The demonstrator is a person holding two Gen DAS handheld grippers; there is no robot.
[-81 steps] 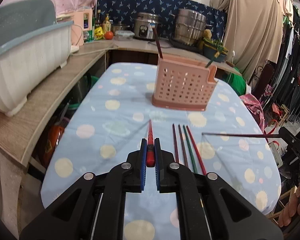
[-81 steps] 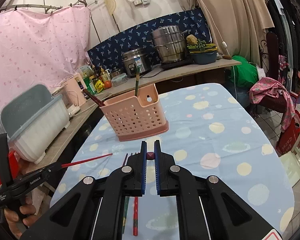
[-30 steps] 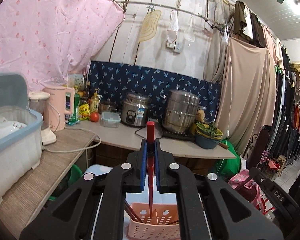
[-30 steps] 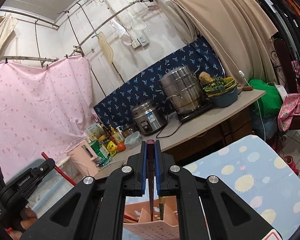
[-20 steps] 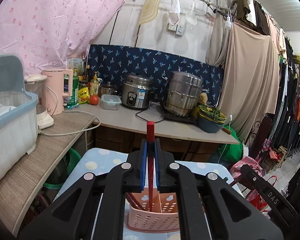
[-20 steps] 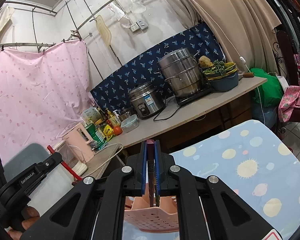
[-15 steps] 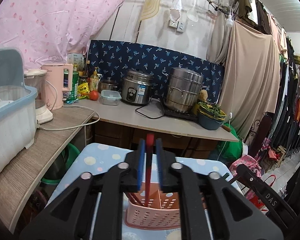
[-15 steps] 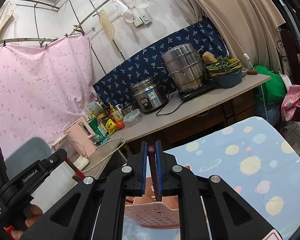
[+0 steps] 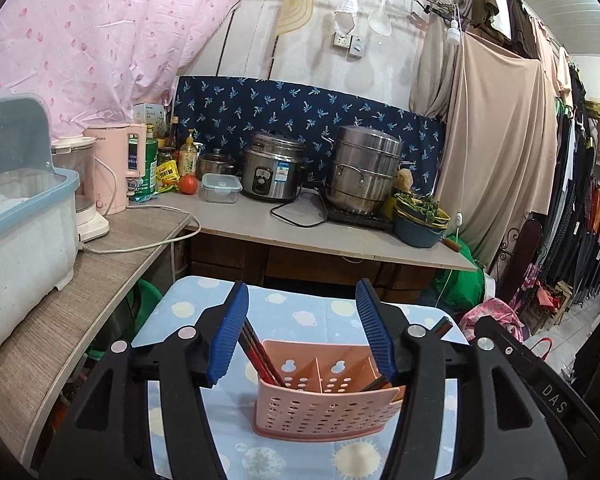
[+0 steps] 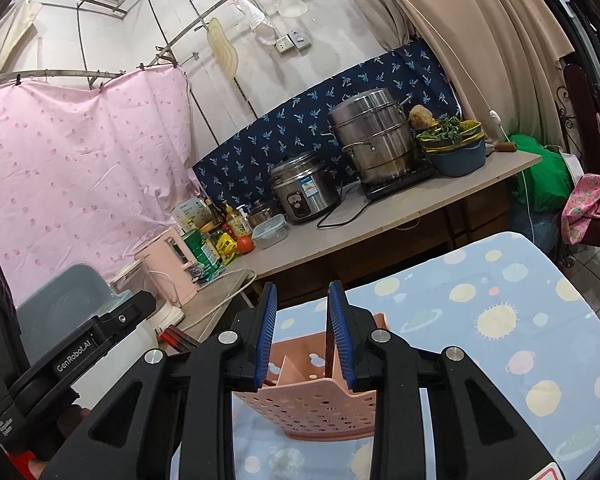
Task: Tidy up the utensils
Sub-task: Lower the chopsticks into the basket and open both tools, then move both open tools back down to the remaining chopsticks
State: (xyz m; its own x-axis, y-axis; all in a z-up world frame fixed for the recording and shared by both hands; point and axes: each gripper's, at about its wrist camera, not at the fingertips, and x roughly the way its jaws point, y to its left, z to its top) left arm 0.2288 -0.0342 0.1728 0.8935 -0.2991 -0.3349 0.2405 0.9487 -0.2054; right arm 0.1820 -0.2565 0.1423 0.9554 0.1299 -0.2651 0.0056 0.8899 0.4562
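Note:
A pink perforated utensil basket (image 9: 324,400) stands on the blue dotted tablecloth (image 9: 300,312). Dark red chopsticks (image 9: 260,352) lean in its left compartment and more sticks (image 9: 376,383) lean at its right. My left gripper (image 9: 302,334) is wide open and empty just above the basket. In the right wrist view the basket (image 10: 312,400) sits under my right gripper (image 10: 302,330), which is open and empty, with a dark chopstick (image 10: 330,350) standing in the basket by the right finger. The left gripper's body (image 10: 72,356) shows at the left there.
A wooden counter (image 9: 320,236) behind the table holds a rice cooker (image 9: 274,172), a steel steamer pot (image 9: 364,176), a pink kettle (image 9: 116,168) and a bowl of greens (image 9: 418,220). A white dish bin (image 9: 20,216) stands at the left. Clothes (image 9: 580,200) hang at the right.
Both grippers opened and let their chopsticks drop into the basket. Both lowered slightly toward the basket.

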